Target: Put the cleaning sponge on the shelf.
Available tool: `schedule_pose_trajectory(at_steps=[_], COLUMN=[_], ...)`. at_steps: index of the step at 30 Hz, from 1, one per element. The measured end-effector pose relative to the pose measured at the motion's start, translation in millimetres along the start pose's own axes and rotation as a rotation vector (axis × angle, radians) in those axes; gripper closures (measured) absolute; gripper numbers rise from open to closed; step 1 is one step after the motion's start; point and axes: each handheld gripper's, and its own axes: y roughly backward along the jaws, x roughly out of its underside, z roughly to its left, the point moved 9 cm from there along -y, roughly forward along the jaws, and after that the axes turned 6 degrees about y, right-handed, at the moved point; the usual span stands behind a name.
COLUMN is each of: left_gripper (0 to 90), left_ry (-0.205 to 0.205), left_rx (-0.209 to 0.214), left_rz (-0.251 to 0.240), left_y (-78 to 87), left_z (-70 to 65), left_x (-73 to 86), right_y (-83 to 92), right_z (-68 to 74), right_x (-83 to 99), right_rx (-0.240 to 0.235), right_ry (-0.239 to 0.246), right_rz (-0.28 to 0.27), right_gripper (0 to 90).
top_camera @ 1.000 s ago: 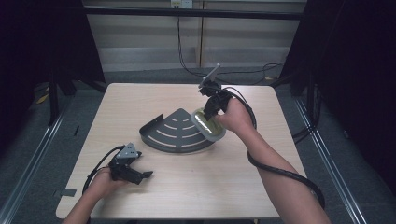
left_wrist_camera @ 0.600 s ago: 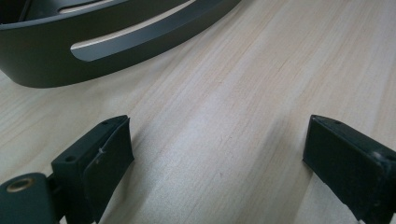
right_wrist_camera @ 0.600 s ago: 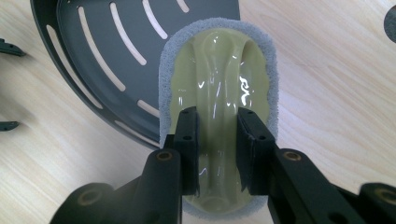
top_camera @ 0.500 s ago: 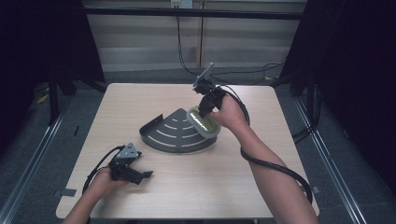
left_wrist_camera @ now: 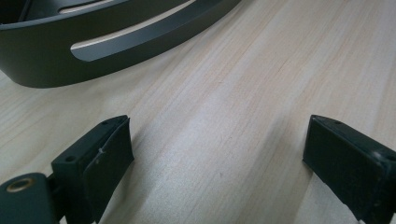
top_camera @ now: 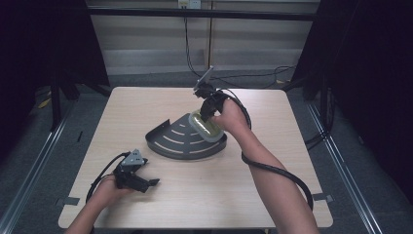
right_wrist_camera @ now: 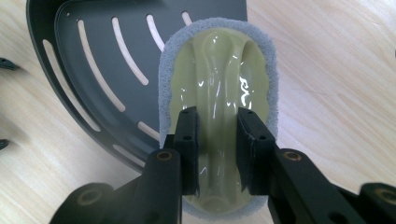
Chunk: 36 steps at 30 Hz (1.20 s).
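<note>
A dark grey quarter-round corner shelf (top_camera: 181, 141) with slots lies mid-table. My right gripper (top_camera: 203, 116) is shut on the raised handle ridge of an oval scrubbing pad (top_camera: 207, 127), yellow-green plastic on a grey sponge base. The pad (right_wrist_camera: 219, 79) hangs over the shelf's right part (right_wrist_camera: 93, 70), both jaws pinching its central ridge. My left gripper (top_camera: 146, 184) rests on the table near the front left, open, nothing between its jaws. In the left gripper view the shelf's curved rim (left_wrist_camera: 93, 46) lies ahead of the left gripper (left_wrist_camera: 217, 149), bare wood between the jaws.
The wooden table (top_camera: 292, 161) has bare room to the right and front of the shelf. A cable (top_camera: 277, 170) trails from the right gripper along the forearm. Dark frame rails and floor surround the table.
My right gripper has carried the pad a little to the left and down, further over the shelf. The left gripper has stayed put.
</note>
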Motion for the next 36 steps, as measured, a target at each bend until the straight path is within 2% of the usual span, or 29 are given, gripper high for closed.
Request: schedule_pose_trajectory(at_steps=[11,22,28,36], left_gripper=[7.7,7.7,7.7,7.7], left_ry=[-0.001,0.0,-0.002,-0.001], left_rx=[0.0,0.0,-0.002,-0.001], left_rz=[-0.001,0.0,-0.001,-0.002], left_y=[-0.1,0.0,0.0,-0.1], left_z=[0.1,0.0,0.4,0.2], left_x=[-0.1,0.0,-0.2,-0.2], right_y=[-14.3,-31.8,-38.7,-47.6], right_z=[-1.5,6.6,7.6,5.5], right_x=[-1.5,0.9,3.6,9.0], right_rx=[0.001,-0.028,-0.053,-0.058], right_ry=[0.002,0.015,0.011,0.014], right_rz=[0.002,0.018,0.011,0.021], right_gripper=[72.2,72.1,72.0,71.9])
